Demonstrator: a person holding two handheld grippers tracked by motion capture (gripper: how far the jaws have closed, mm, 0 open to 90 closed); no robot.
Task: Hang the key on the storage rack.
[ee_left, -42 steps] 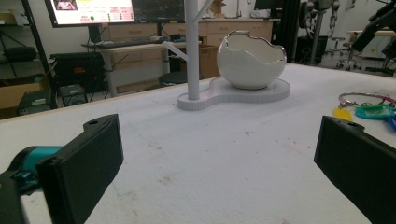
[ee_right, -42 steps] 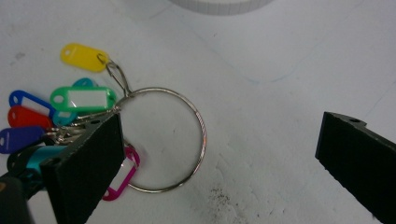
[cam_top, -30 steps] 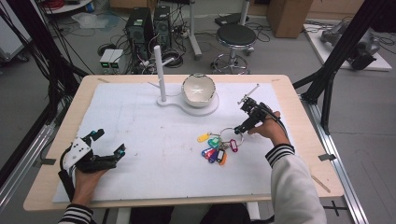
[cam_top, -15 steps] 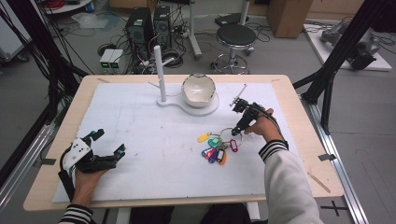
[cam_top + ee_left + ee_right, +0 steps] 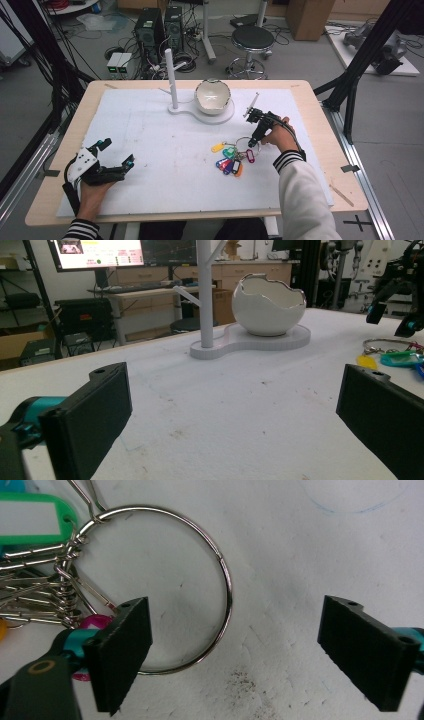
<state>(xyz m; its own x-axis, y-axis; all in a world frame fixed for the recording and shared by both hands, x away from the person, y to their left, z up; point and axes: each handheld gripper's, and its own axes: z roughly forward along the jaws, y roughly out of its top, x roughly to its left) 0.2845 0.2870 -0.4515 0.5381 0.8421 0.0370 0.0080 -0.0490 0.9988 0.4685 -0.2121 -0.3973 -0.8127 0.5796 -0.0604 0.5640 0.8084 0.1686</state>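
1. In the high view, a wooden table carries a white mat that covers most of its top.
2. The left gripper is at the lower left of the high view, held by a hand that comes in from the bottom edge. Its two jaws stand wide apart and hold nothing. In the left gripper view the jaws are at the lower left and lower right corners, with bare mat between them.
3. The right gripper is right of the centre in the high view, held by the other hand, and it points down to the mat.
4. The key ring with its bunch of coloured tags lies on the mat near the centre of the high view, just beside the tip of the right gripper.
5. In the right gripper view, the jaws are open. The left jaw is over the lower left part of the ring and the right jaw is well outside it, so the ring's right side lies between them. The jaws are not closed on it.
6. A green tag is at the upper left of the right gripper view, and a pink tag shows behind the left jaw.
7. A white bowl with a broken-egg rim sits on a white stand in the upper middle of the high view. A white post rises upright from the left end of the same stand.
8. In the left gripper view, the right gripper shows at the upper right, above the tags.
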